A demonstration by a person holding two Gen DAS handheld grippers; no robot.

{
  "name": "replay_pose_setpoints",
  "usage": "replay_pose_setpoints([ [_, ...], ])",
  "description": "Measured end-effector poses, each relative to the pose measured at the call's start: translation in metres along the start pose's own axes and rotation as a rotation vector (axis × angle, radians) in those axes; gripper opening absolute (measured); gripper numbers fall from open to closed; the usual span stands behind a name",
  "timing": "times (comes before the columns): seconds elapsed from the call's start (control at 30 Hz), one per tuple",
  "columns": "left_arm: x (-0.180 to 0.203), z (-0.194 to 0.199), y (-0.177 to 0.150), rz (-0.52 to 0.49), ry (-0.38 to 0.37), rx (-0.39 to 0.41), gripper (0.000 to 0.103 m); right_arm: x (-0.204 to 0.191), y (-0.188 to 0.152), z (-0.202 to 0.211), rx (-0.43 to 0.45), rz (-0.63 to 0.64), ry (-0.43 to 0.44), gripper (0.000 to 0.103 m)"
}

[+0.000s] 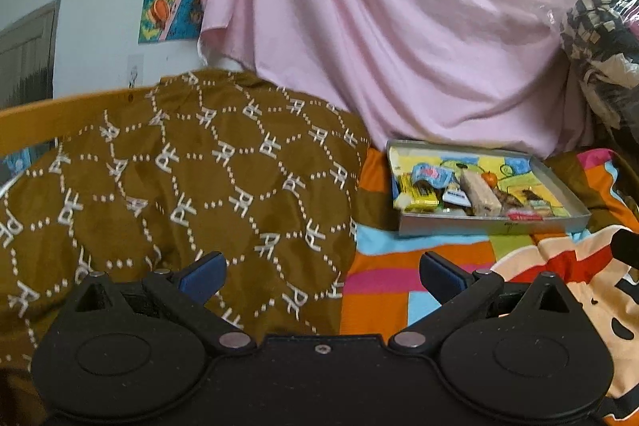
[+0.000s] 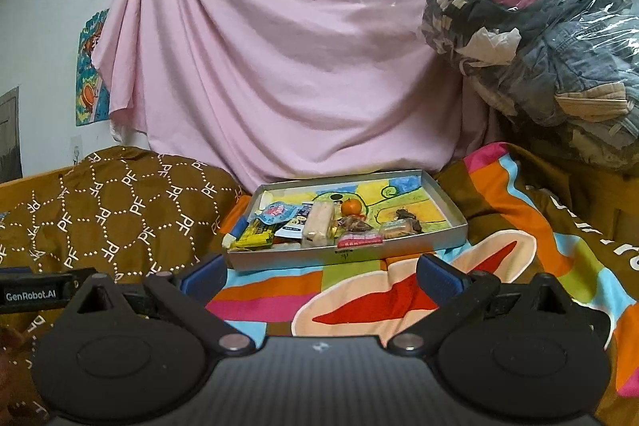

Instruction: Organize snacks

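Snack tray waits, both grippers empty

Right now the left gripper (image 1: 321, 272) and right gripper (image 2: 319, 272) both hang w/ blue pads spread wide, nothing between them. The shallow grey tray (image 2: 447, 198) sits on the multicoloured blanket (image 2: 359, 306), at 12 o'clock from the right gripper, abt 1 o'clock from the left. Snacks bunch along its near edge: yellow packet (image 2: 255, 236), beige wrapped bar (image 2: 318, 222), small orange fruit (image 2: 351, 206). Brown patterned cushion (image 1: 179, 186) lies at 9 o'clock of the tray.

Right gripper (image 2: 319, 276) with jaws wide apart and empty, near a shallow grey tray (image 2: 439, 240) on a colourful blanket (image 2: 255, 300), snack packets (image 2: 315, 226) and small orange fruit (image 2: 352, 206) inside, pink sheet (image 2: 279, 46) far behind, bagged clothes (image 2: 551, 38) far right.
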State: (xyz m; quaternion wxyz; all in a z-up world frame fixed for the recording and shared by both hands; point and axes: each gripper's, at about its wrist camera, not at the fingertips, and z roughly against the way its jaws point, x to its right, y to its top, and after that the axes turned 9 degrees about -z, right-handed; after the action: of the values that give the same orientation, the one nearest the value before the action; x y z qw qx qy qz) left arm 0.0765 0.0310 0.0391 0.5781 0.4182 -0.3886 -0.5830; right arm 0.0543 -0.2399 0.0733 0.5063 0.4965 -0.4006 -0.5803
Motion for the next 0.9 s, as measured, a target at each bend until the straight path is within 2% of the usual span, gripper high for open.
replay_pose_setpoints([
  [0.43, 0.006, -0.013, -0.016, 0.009, -0.033, -0.073, 0.102, 0.002, -0.02, -0.001, -0.039, 0.011, -0.036, 0.103],
  [0.9, 0.021, -0.017, -0.027, -0.052, -0.051, -0.112, 0.102, 0.006, -0.032, -0.005, -0.088, -0.017, -0.06, 0.103],
])
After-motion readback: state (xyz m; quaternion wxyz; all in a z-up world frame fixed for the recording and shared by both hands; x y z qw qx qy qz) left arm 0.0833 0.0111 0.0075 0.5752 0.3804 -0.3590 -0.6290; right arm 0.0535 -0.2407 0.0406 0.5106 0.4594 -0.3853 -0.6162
